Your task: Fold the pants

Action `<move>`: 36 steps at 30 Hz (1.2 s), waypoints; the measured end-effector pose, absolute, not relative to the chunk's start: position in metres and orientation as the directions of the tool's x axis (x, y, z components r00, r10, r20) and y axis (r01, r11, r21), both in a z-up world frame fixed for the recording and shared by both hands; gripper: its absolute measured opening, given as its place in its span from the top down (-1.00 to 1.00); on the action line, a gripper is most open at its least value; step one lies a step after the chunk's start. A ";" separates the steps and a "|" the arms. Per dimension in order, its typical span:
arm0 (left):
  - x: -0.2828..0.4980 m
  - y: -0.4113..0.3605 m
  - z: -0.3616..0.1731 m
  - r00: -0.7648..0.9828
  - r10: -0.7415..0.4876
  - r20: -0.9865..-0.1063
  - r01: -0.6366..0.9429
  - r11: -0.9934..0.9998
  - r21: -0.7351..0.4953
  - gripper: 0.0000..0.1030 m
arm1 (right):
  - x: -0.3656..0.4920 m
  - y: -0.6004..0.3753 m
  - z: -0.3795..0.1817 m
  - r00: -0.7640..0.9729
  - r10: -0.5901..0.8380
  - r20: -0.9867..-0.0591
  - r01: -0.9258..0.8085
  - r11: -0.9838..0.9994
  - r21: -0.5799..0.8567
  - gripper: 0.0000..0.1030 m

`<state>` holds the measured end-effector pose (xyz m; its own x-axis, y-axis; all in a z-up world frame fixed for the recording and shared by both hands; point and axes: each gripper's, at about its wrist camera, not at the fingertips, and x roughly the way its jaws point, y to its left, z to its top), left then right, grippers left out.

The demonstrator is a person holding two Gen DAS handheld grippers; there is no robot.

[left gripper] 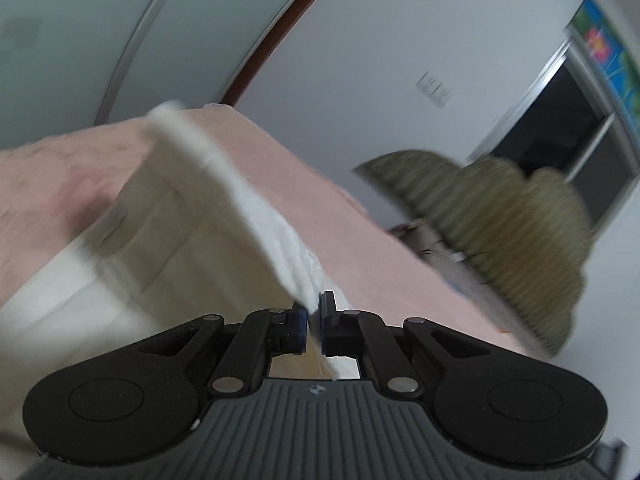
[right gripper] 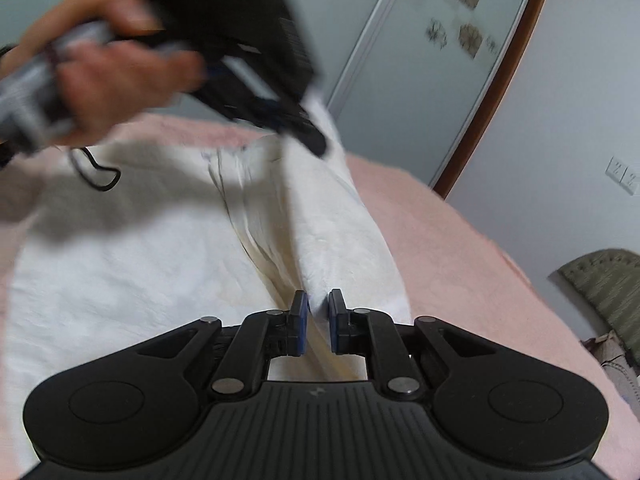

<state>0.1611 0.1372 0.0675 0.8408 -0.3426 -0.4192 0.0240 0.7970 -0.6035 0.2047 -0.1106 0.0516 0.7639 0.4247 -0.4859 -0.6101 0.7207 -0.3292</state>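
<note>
White pants (right gripper: pixel 140 248) lie spread on a pink bed cover (right gripper: pixel 460 248). My right gripper (right gripper: pixel 318 312) is shut on a raised fold of the pants at the near edge. My left gripper (left gripper: pixel 314 310) is shut on another part of the pants' edge (left gripper: pixel 256 208) and holds it lifted off the bed, so the cloth hangs in a taut ridge. In the right wrist view the left gripper (right gripper: pixel 316 142) and the hand holding it (right gripper: pixel 120 76) show blurred, above the far end of the pants.
The pink bed (left gripper: pixel 360 208) fills the lower part of both views. An olive wicker chair (left gripper: pixel 500 216) stands beside the bed on the right, also in the right wrist view (right gripper: pixel 604 288). A wardrobe with sliding doors (right gripper: pixel 420 60) and a window (left gripper: pixel 560 128) lie behind.
</note>
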 end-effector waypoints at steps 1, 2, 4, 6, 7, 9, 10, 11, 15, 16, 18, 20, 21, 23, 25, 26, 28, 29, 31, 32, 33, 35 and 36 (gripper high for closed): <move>0.144 0.140 0.068 0.844 -0.353 -0.405 0.030 0.784 -0.620 0.87 | 0.196 -0.111 0.055 0.760 0.436 -0.483 -0.616 0.719 -0.320 0.79; 0.125 0.143 0.066 0.849 -0.352 -0.395 0.029 0.776 -0.630 0.87 | 0.188 -0.110 0.057 0.755 0.447 -0.480 -0.624 0.716 -0.314 0.80; 0.106 0.144 0.055 0.852 -0.328 -0.408 0.002 0.782 -0.623 0.87 | 0.169 -0.106 0.058 0.738 0.465 -0.488 -0.644 0.701 -0.307 0.80; 0.105 0.141 0.040 0.835 -0.307 -0.457 -0.043 0.791 -0.610 0.87 | 0.157 -0.100 0.049 0.741 0.447 -0.501 -0.643 0.689 -0.335 0.79; 0.108 0.141 0.033 0.821 -0.300 -0.485 -0.076 0.786 -0.614 0.86 | 0.153 -0.098 0.042 0.757 0.424 -0.497 -0.627 0.686 -0.369 0.74; 0.114 0.145 0.024 0.808 -0.303 -0.505 -0.105 0.769 -0.630 0.77 | 0.150 -0.094 0.031 0.798 0.343 -0.496 -0.573 0.689 -0.445 0.55; 0.117 0.145 0.022 0.807 -0.298 -0.510 -0.120 0.763 -0.635 0.72 | 0.148 -0.094 0.026 0.821 0.298 -0.488 -0.539 0.687 -0.488 0.36; 0.121 0.148 0.020 0.807 -0.294 -0.511 -0.137 0.749 -0.648 0.70 | 0.144 -0.096 0.023 0.840 0.265 -0.474 -0.512 0.677 -0.529 0.27; 0.134 0.158 0.015 0.816 -0.306 -0.491 -0.164 0.692 -0.704 0.26 | 0.133 -0.113 0.019 0.865 0.188 -0.464 -0.460 0.668 -0.586 0.04; 0.135 0.160 0.013 0.824 -0.294 -0.485 -0.180 0.675 -0.716 0.11 | 0.131 -0.117 0.017 0.869 0.164 -0.467 -0.446 0.667 -0.597 0.04; 0.139 0.164 0.011 0.837 -0.278 -0.471 -0.198 0.648 -0.735 0.00 | 0.129 -0.125 0.010 0.878 0.117 -0.464 -0.416 0.664 -0.621 0.04; 0.141 0.166 0.011 0.846 -0.261 -0.465 -0.212 0.635 -0.742 -0.02 | 0.135 -0.131 0.005 0.888 0.078 -0.453 -0.386 0.662 -0.643 0.05; 0.142 0.167 0.012 0.849 -0.248 -0.467 -0.219 0.639 -0.737 -0.02 | 0.138 -0.132 0.003 0.892 0.065 -0.447 -0.375 0.658 -0.653 0.06; 0.143 0.167 0.017 0.850 -0.225 -0.477 -0.226 0.663 -0.714 0.23 | 0.144 -0.134 -0.002 0.889 0.063 -0.453 -0.382 0.649 -0.658 0.08; 0.143 0.167 0.026 0.852 -0.207 -0.481 -0.214 0.701 -0.680 0.65 | 0.150 -0.135 -0.003 0.881 0.064 -0.468 -0.395 0.645 -0.654 0.66; 0.141 0.168 0.030 0.857 -0.202 -0.474 -0.201 0.716 -0.668 0.79 | 0.149 -0.135 -0.003 0.878 0.057 -0.475 -0.396 0.644 -0.654 0.77; 0.134 0.169 0.040 0.866 -0.198 -0.459 -0.175 0.741 -0.649 0.83 | 0.146 -0.131 0.000 0.877 0.056 -0.476 -0.400 0.633 -0.663 0.87; 0.131 0.170 0.045 0.868 -0.201 -0.453 -0.159 0.753 -0.639 0.84 | 0.143 -0.130 0.003 0.875 0.059 -0.480 -0.405 0.631 -0.662 0.88; 0.123 0.170 0.052 0.872 -0.199 -0.447 -0.134 0.781 -0.609 0.85 | 0.131 -0.131 0.012 0.869 0.076 -0.489 -0.417 0.643 -0.642 0.88; 0.119 0.171 0.054 0.871 -0.200 -0.449 -0.126 0.793 -0.597 0.85 | 0.124 -0.132 0.017 0.862 0.093 -0.498 -0.430 0.653 -0.624 0.88; 0.114 0.172 0.055 0.866 -0.203 -0.456 -0.119 0.803 -0.584 0.85 | 0.117 -0.132 0.023 0.854 0.110 -0.509 -0.446 0.660 -0.604 0.88; 0.103 0.177 0.054 0.852 -0.214 -0.479 -0.116 0.813 -0.571 0.86 | 0.098 -0.131 0.031 0.836 0.141 -0.531 -0.478 0.663 -0.576 0.88; 0.099 0.179 0.052 0.843 -0.224 -0.489 -0.113 0.816 -0.568 0.86 | 0.088 -0.131 0.034 0.826 0.154 -0.543 -0.494 0.663 -0.563 0.89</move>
